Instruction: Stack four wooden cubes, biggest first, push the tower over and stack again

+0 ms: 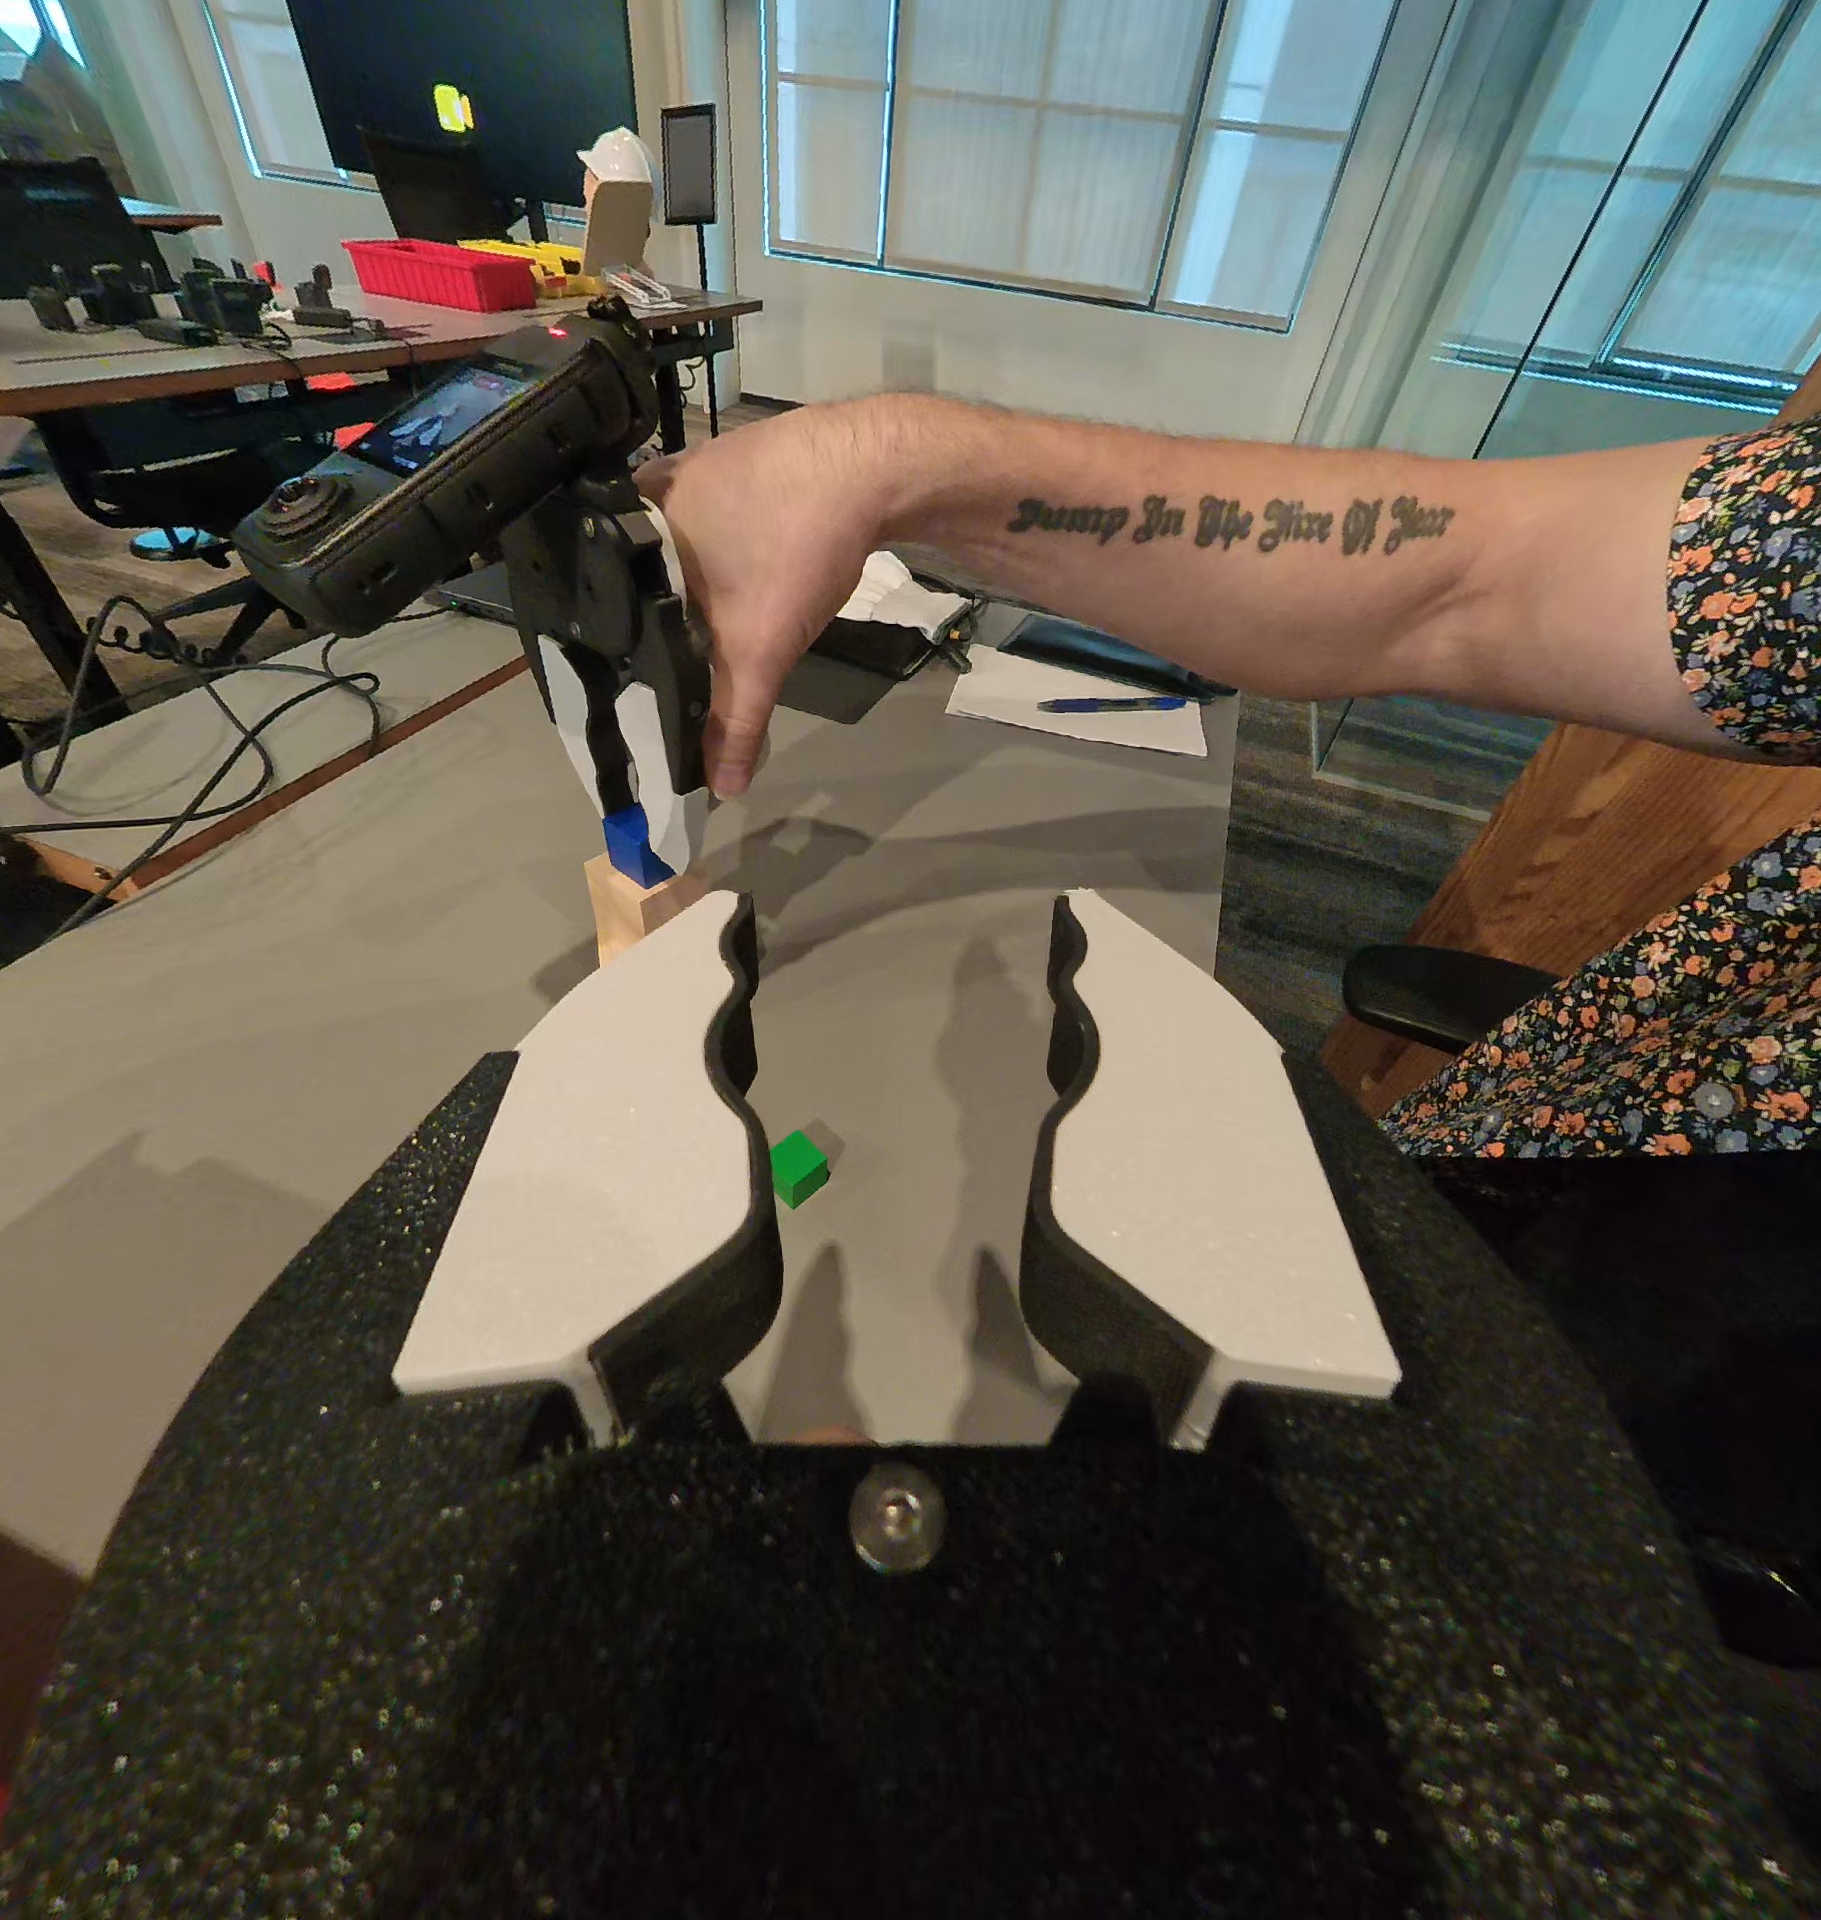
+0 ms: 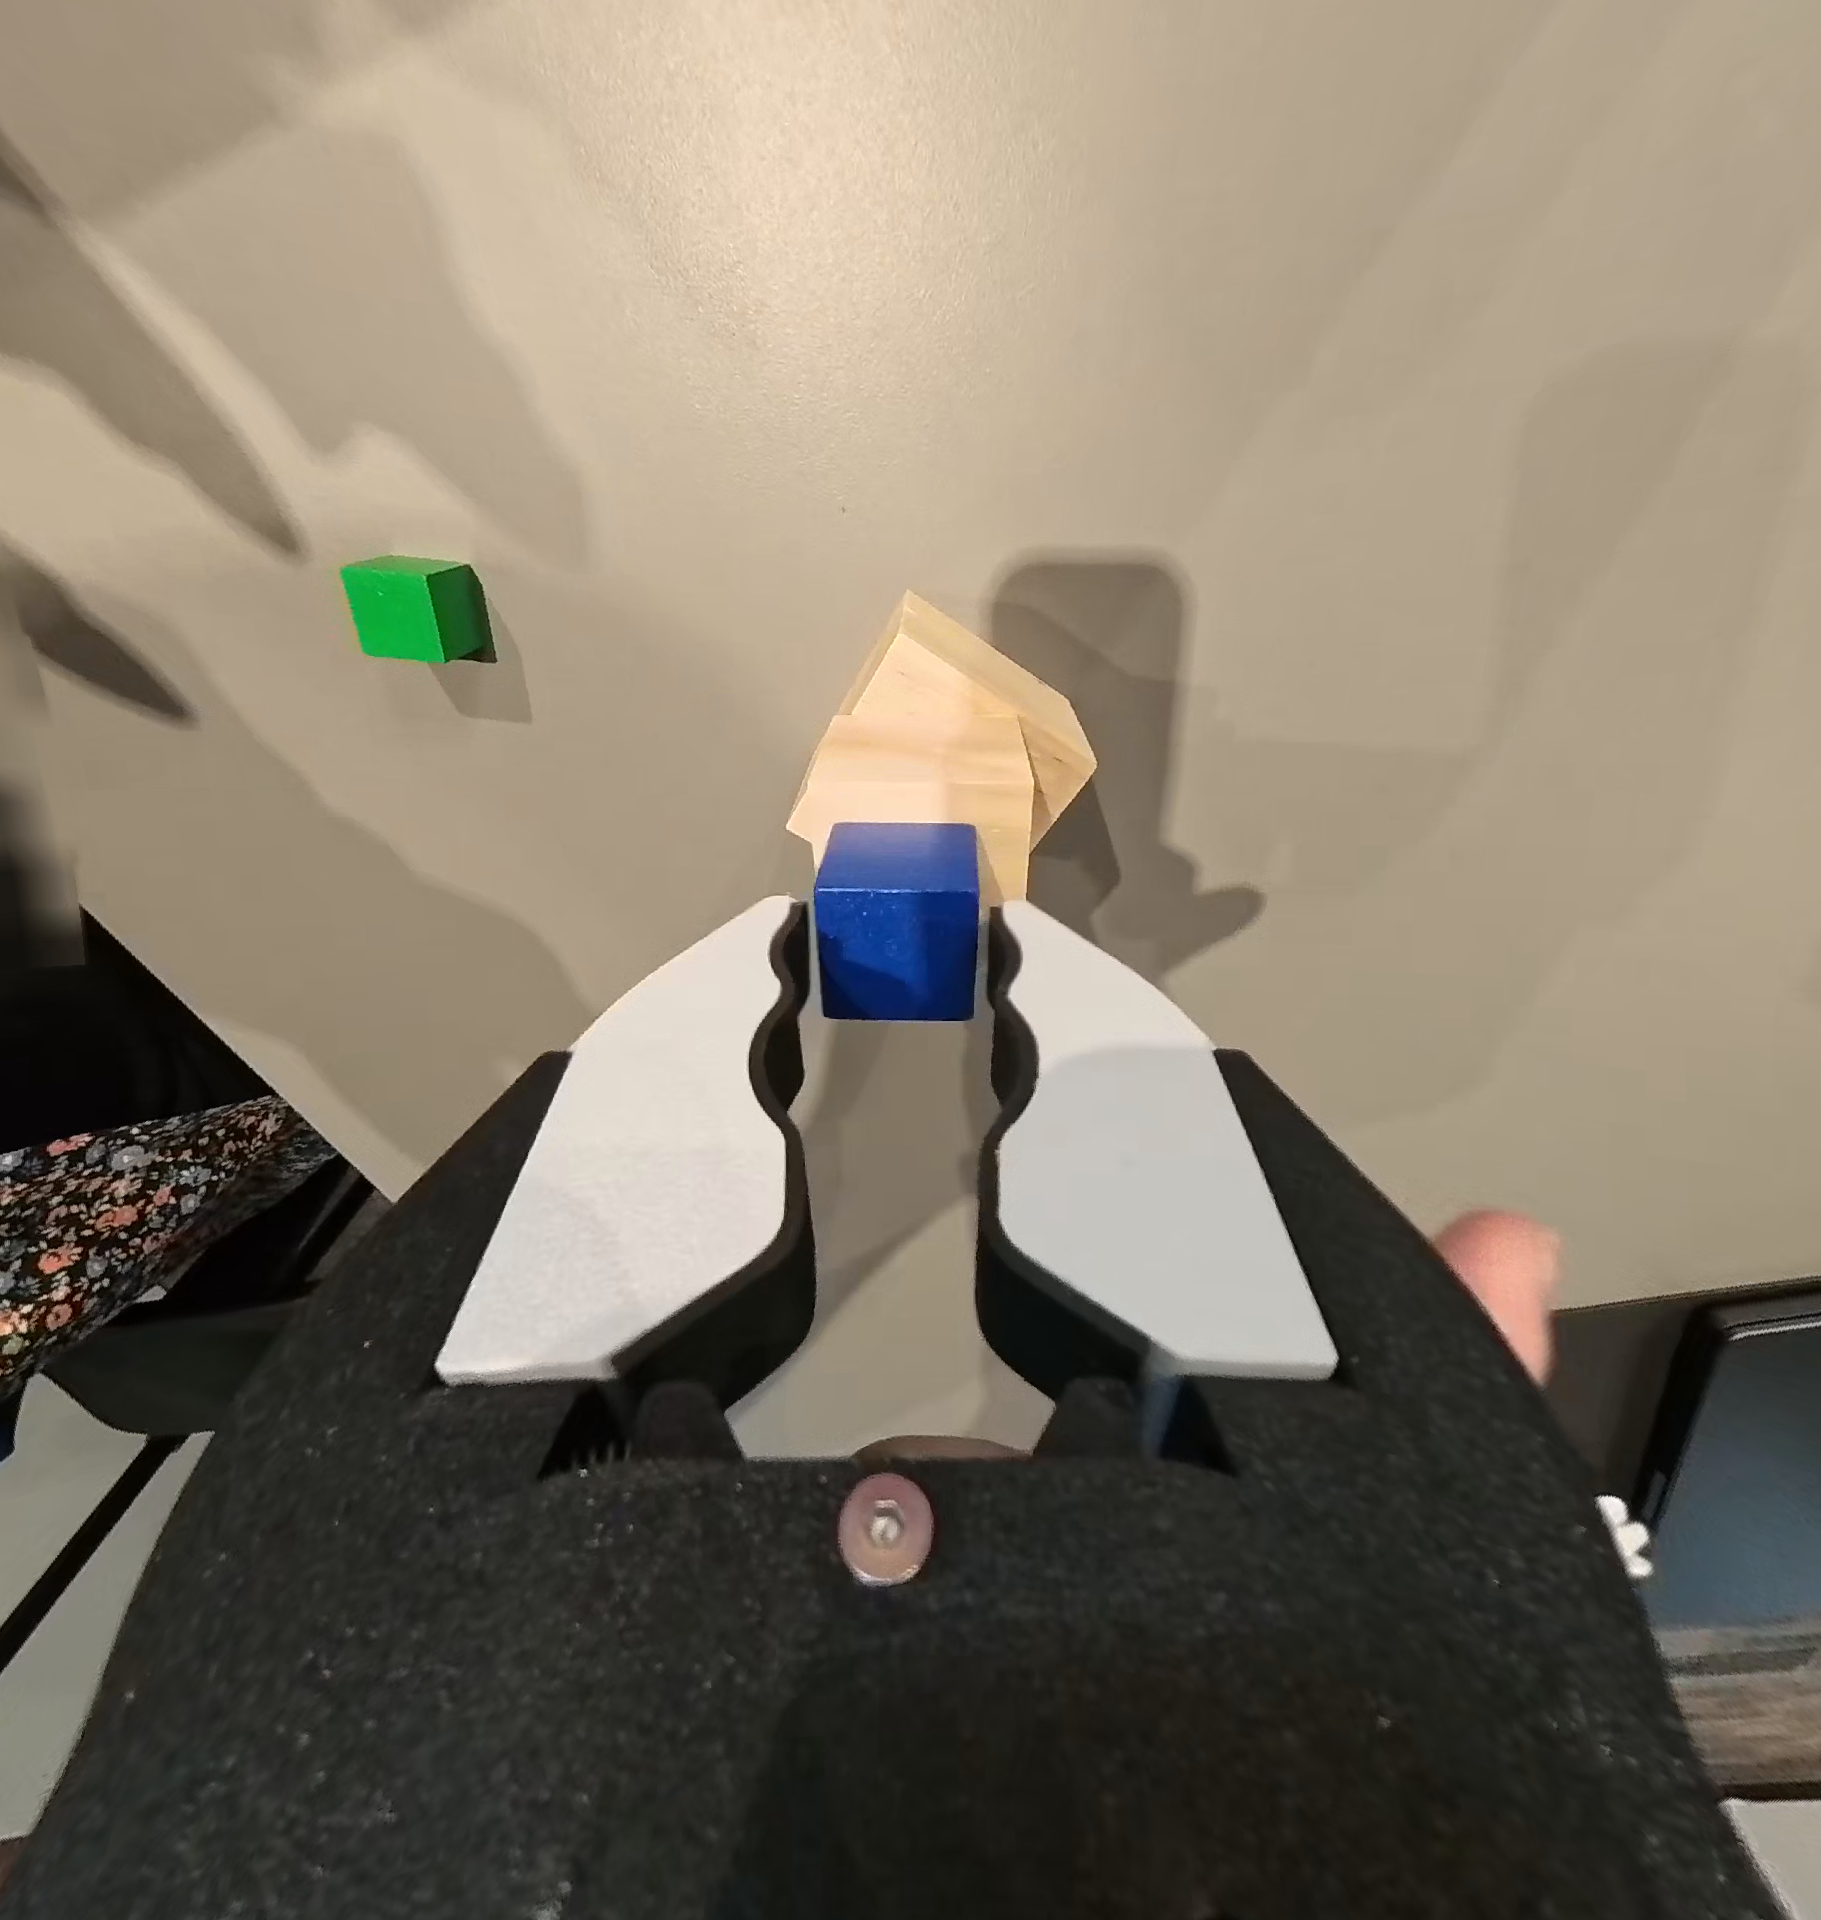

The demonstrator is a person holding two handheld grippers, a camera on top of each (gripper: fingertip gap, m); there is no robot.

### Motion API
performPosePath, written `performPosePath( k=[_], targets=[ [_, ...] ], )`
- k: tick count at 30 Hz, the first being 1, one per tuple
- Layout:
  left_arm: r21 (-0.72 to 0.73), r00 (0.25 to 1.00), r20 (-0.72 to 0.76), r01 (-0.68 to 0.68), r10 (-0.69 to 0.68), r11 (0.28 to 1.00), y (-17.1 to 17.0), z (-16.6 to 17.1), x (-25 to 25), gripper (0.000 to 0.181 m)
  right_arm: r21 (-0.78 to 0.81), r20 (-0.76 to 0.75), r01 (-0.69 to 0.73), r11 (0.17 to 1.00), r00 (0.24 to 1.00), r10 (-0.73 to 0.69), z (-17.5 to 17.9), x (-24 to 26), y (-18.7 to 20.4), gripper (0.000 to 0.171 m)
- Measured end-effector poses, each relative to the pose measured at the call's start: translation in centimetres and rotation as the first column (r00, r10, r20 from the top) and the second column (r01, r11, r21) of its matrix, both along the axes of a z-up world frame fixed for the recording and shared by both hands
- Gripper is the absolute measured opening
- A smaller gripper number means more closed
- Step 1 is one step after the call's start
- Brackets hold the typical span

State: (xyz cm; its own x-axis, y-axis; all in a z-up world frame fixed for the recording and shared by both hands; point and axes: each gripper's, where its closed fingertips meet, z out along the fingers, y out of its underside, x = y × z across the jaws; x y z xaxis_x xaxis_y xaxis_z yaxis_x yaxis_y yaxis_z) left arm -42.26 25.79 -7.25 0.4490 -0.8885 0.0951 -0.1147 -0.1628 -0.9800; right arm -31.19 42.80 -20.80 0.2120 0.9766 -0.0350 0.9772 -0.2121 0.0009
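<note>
My right gripper (image 2: 895, 920) is shut on a small blue cube (image 2: 895, 925) and holds it at the top of a stack of pale wooden blocks (image 2: 947, 748). In the left wrist view the same gripper (image 1: 644, 821) points down, with the blue cube (image 1: 631, 847) touching the top wooden block (image 1: 625, 909). My left gripper (image 1: 901, 914) is open and empty above the grey table (image 1: 262, 987). A small green cube (image 1: 799, 1169) lies on the table between its fingers, below them. It also shows in the right wrist view (image 2: 412, 608), left of the stack.
A person's bare forearm (image 1: 1197, 540) reaches across from the right, and a floral sleeve (image 1: 1768, 582) is at the right edge. Cables (image 1: 210, 717) lie at the left. Paper with a blue pen (image 1: 1108, 704) and dark cases lie at the table's far end. Tip to tip, the grippers are about 25 centimeters apart.
</note>
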Motion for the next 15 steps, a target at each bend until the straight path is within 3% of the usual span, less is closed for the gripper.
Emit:
performPosePath(
  k=[15],
  targets=[
    [-0.016, 1.0, -0.01, 0.004, -0.005, 1.0, 0.08, -0.5, 0.14, 0.054, 0.034, -0.047, -0.014, 0.999, 0.999, 0.016, 1.0, -0.53, 0.07, 0.039]
  ],
)
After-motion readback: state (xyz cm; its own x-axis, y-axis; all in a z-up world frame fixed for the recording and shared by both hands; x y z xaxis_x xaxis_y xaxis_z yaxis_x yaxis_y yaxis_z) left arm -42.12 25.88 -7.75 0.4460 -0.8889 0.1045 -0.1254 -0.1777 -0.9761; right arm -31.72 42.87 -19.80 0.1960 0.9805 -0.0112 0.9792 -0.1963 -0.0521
